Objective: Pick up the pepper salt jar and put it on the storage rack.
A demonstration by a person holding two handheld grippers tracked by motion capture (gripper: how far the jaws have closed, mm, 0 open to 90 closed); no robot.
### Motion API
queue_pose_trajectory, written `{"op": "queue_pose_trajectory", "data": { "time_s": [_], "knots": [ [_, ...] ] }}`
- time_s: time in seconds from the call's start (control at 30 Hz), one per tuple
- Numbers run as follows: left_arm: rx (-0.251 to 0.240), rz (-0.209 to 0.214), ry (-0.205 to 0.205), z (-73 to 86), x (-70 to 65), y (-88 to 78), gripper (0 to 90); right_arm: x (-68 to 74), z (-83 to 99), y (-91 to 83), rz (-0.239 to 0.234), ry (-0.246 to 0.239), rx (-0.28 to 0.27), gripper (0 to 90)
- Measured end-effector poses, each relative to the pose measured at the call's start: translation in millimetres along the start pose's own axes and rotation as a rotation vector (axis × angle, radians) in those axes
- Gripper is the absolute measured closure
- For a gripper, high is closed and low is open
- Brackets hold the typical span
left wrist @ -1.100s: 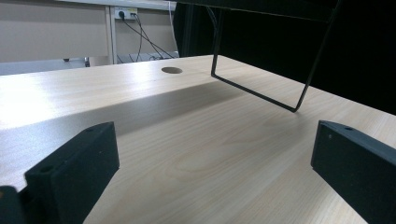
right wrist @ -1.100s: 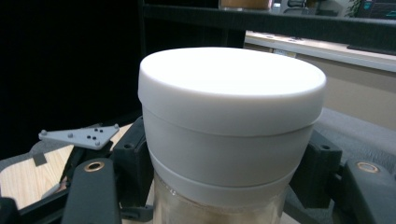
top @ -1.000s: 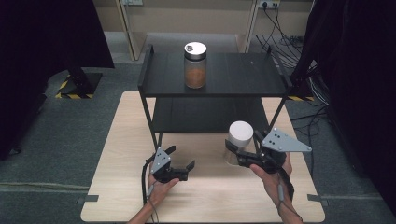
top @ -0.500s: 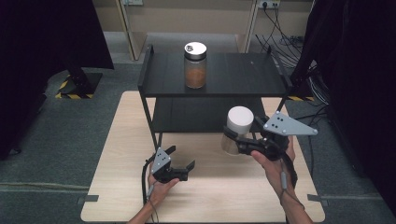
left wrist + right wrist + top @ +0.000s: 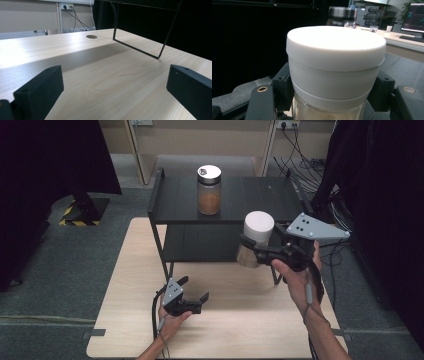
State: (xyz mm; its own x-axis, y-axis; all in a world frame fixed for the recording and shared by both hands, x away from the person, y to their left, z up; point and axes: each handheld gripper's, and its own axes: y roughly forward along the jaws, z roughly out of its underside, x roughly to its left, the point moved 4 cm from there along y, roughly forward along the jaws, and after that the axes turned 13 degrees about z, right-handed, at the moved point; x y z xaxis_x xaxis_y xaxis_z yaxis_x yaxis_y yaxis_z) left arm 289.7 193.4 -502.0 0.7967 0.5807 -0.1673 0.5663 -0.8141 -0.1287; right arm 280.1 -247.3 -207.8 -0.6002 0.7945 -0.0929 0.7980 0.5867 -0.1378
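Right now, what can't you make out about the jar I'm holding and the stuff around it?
- White-lidded jar: its lower body is cut off by the bottom edge of the right gripper view; in the high view the right gripper covers part of it.
- Jar's contents: too little glass shows to name them.
- Black-lidded jar: blurred behind the white lid in the right gripper view.
- Rack's lower shelf: shadowed under the top shelf in the high view.

place: lab or office test room | floor: grey carpet (image 5: 75, 265) | walls: black curtains (image 5: 45, 165), wall sockets (image 5: 283, 125) with trailing cables (image 5: 300, 145) | furniture: pale wooden table (image 5: 130, 285), black metal shelf rack (image 5: 250, 200) | background: desk with monitor (image 5: 414, 15), office chair (image 5: 372, 17)
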Motion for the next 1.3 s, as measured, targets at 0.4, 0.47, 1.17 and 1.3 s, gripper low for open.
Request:
{"op": "queue_pose_trajectory", "data": {
  "time_s": [0.4,0.47,1.17,1.3],
  "knots": [
    [0.005,0.002,0.002,-0.1,0.0,0.3,0.4,-4.1,-32.3,15.7,0.019,0.012,-0.003,35.1],
    [0.005,0.001,0.001,-0.1,0.1,0.1,0.4,-5.4,-36.7,19.8,0.024,0.018,0.0,35.1],
    [0.003,-0.001,0.002,-0.5,-0.1,-0.4,0.5,-23.1,-62.2,63.1,0.155,0.064,0.042,35.1],
    [0.002,-0.002,0.0,-0.3,0.0,-0.7,0.5,-24.0,-63.6,70.6,0.192,0.051,0.047,35.0]
  ]
}}
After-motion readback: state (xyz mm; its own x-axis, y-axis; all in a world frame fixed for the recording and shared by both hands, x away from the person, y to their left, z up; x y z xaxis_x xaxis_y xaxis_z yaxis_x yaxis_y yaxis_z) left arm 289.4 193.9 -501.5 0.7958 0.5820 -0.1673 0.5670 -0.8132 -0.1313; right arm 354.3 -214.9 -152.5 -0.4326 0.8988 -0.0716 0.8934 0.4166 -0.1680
